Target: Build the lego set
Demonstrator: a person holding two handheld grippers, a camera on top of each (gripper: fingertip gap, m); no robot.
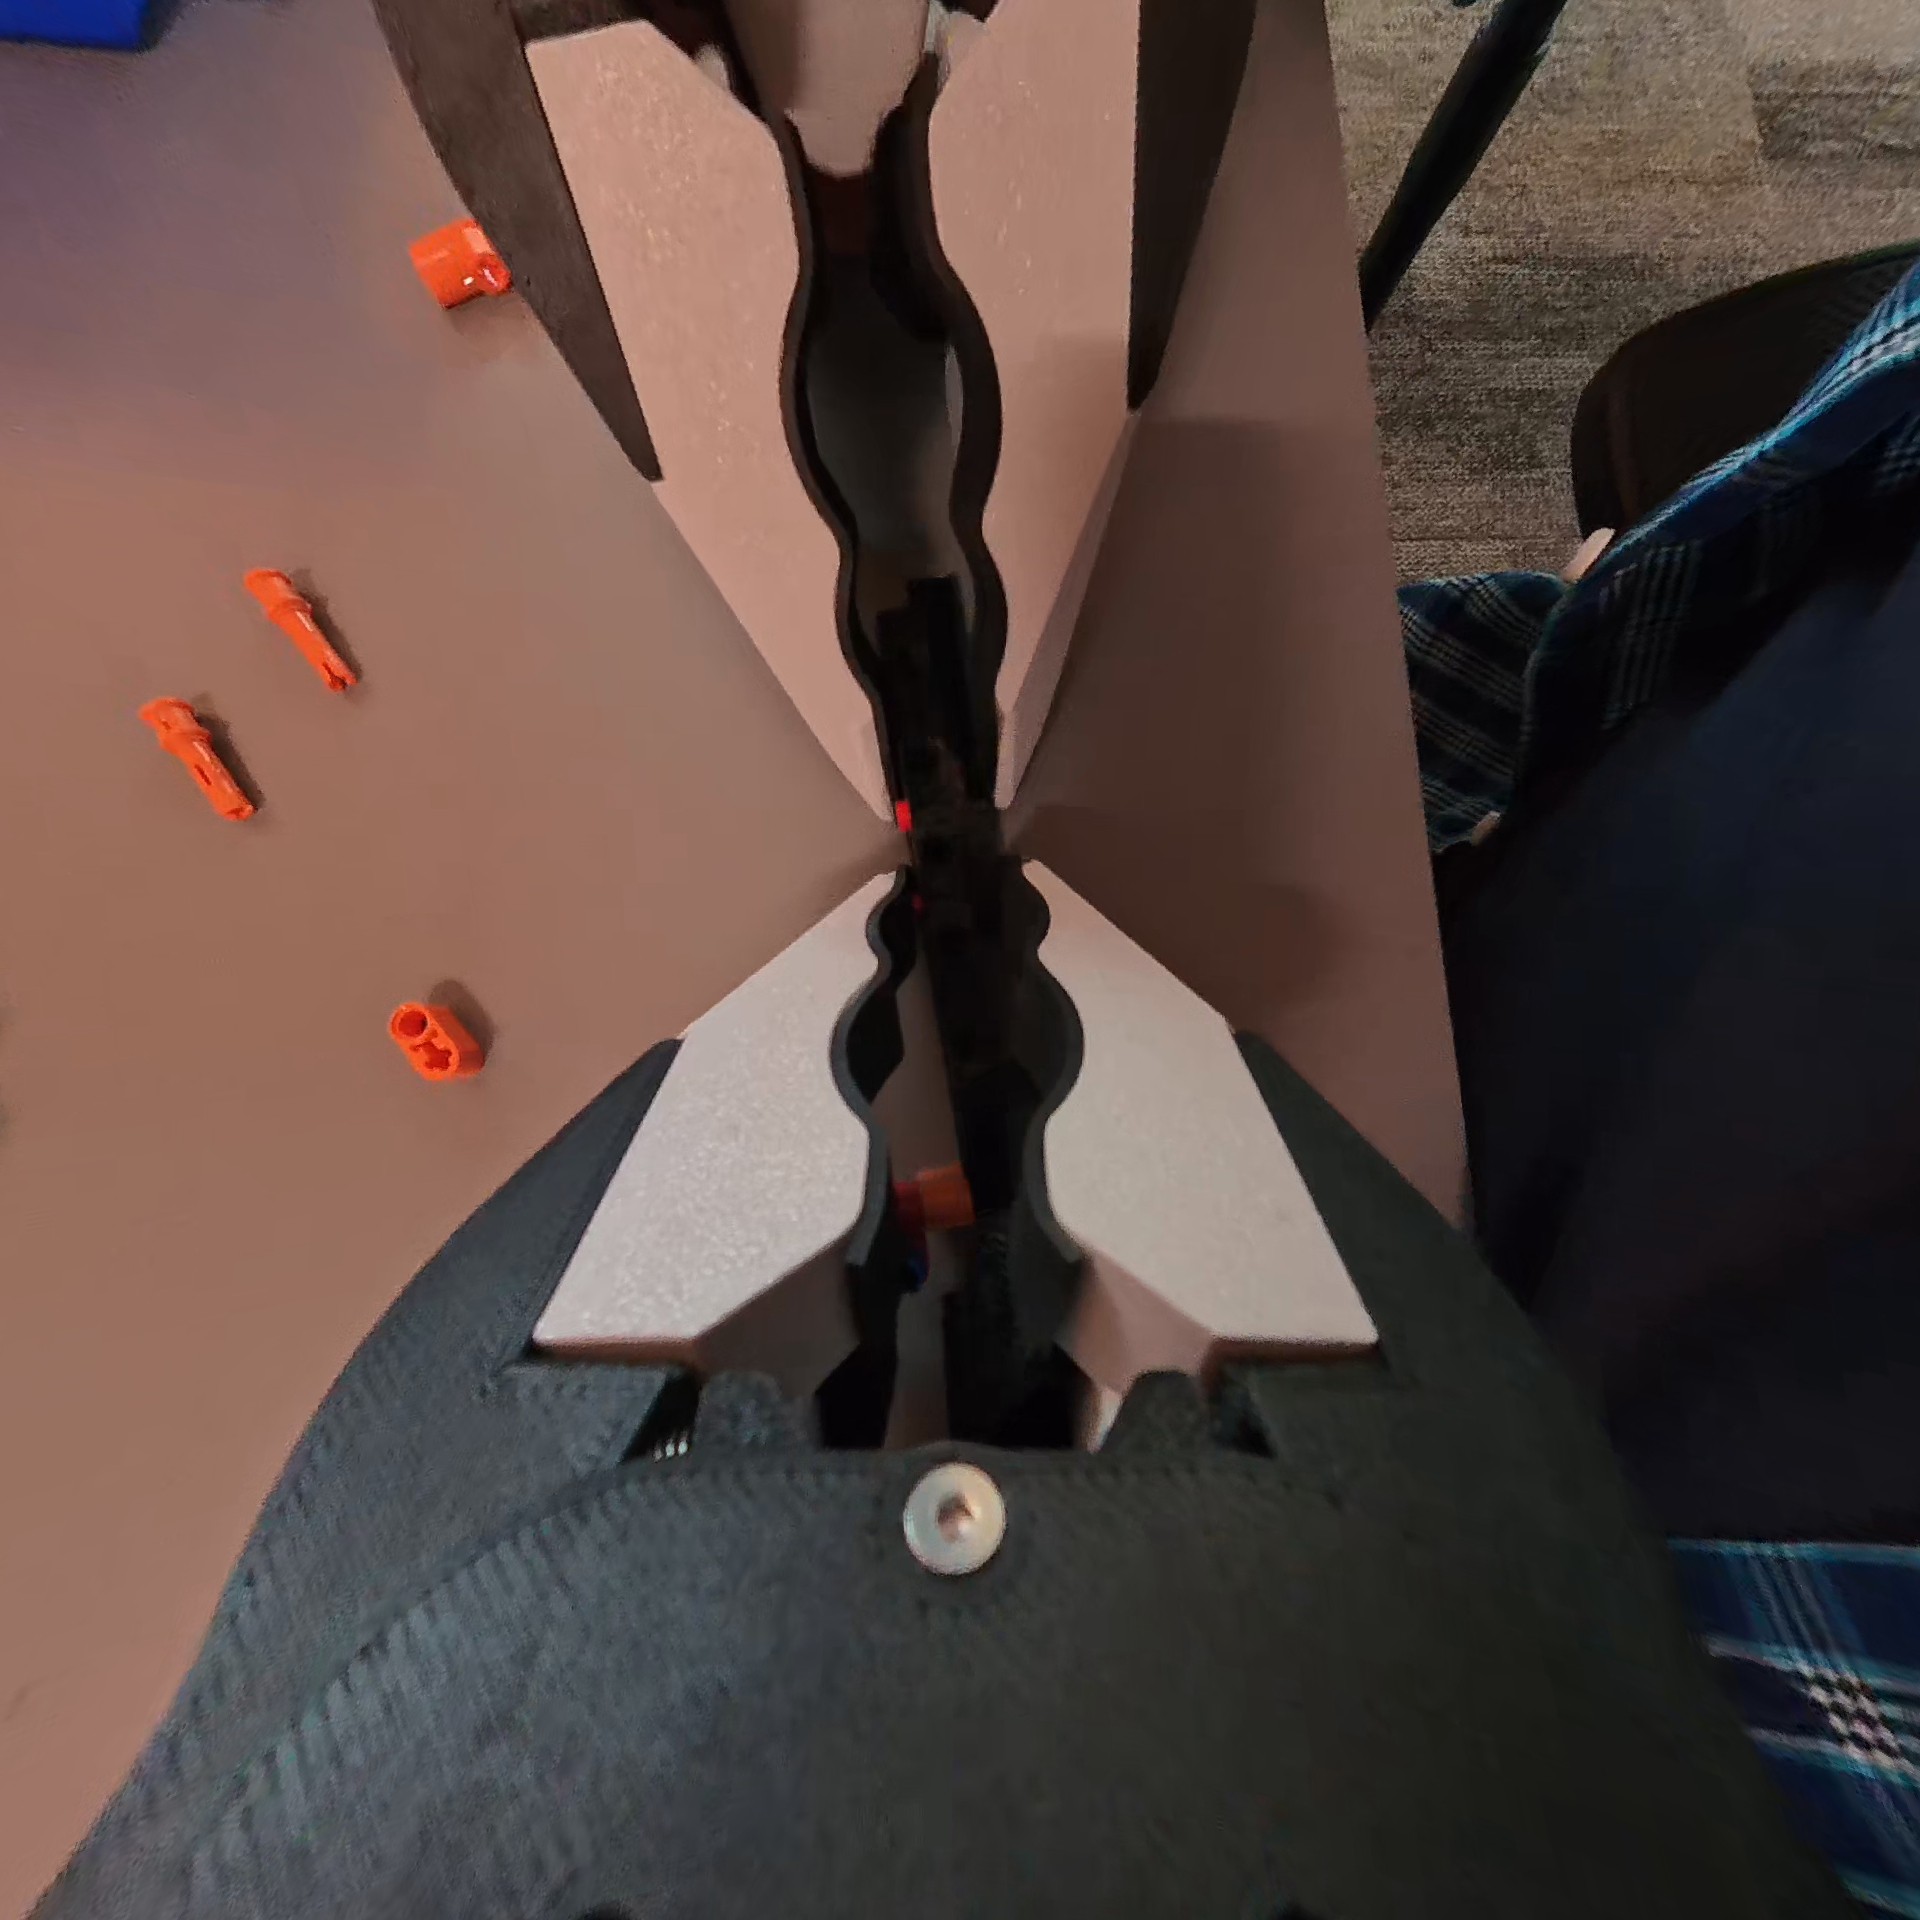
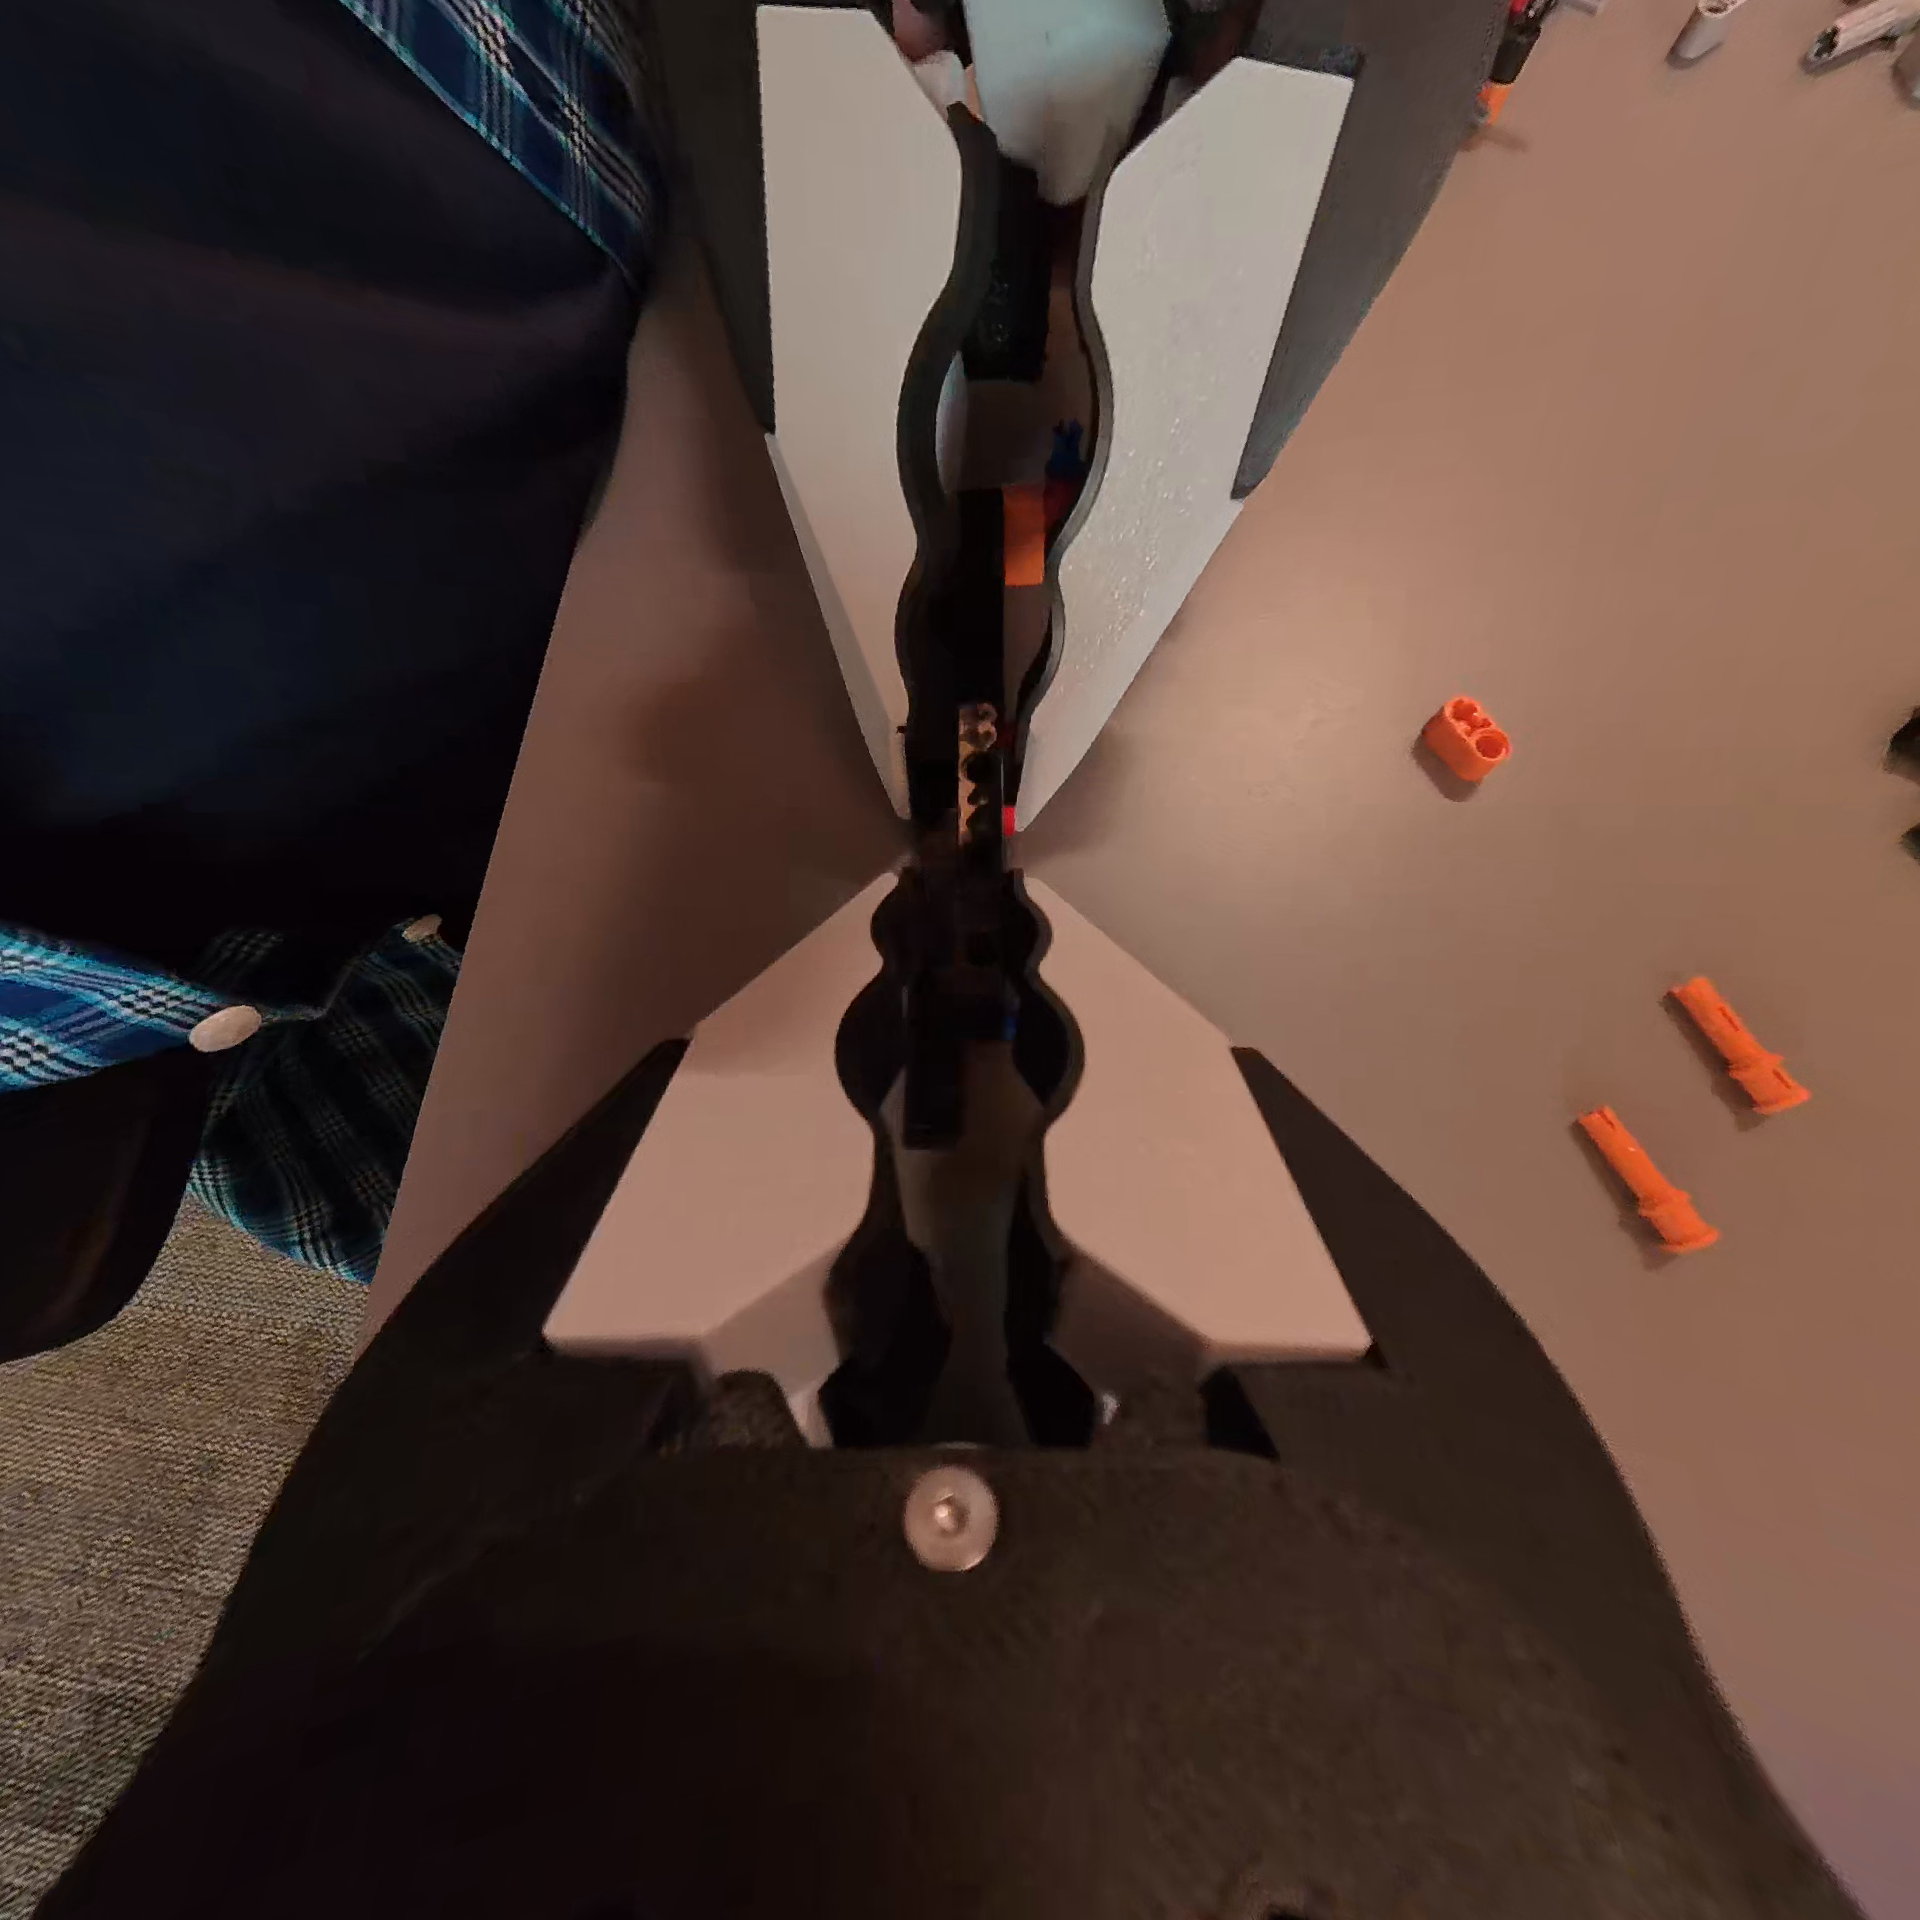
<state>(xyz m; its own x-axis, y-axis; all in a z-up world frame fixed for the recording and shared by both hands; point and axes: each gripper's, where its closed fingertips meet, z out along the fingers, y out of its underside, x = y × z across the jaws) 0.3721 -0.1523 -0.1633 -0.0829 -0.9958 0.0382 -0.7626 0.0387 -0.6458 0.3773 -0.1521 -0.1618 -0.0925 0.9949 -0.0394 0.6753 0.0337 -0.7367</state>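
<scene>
My two grippers meet tip to tip above the table, both shut on one black lego assembly [image 1: 935, 707] that runs between their jaws. My left gripper [image 1: 956, 883] grips the end that carries an orange piece [image 1: 943, 1195]. My right gripper [image 2: 961, 883] grips the other end, a black beam with holes [image 2: 977, 769]. In the right wrist view the left gripper [image 2: 961, 810] faces me with the orange piece [image 2: 1023, 540] in its jaws. Two loose orange pins [image 1: 301, 629] [image 1: 197, 758] and two orange connectors [image 1: 436, 1039] [image 1: 457, 265] lie on the table.
The table edge [image 1: 1392, 623] runs close beside the grippers, with carpet and a person in a plaid shirt [image 1: 1662, 644] beyond it. A blue object [image 1: 73, 21] sits at the far corner. Small grey and white parts [image 2: 1704, 31] lie farther along the table. Left and right tips are no more than a few centimetres apart. The blue object [image 1: 73, 21] is about equally far from each gripper, around 25 centimeters.
</scene>
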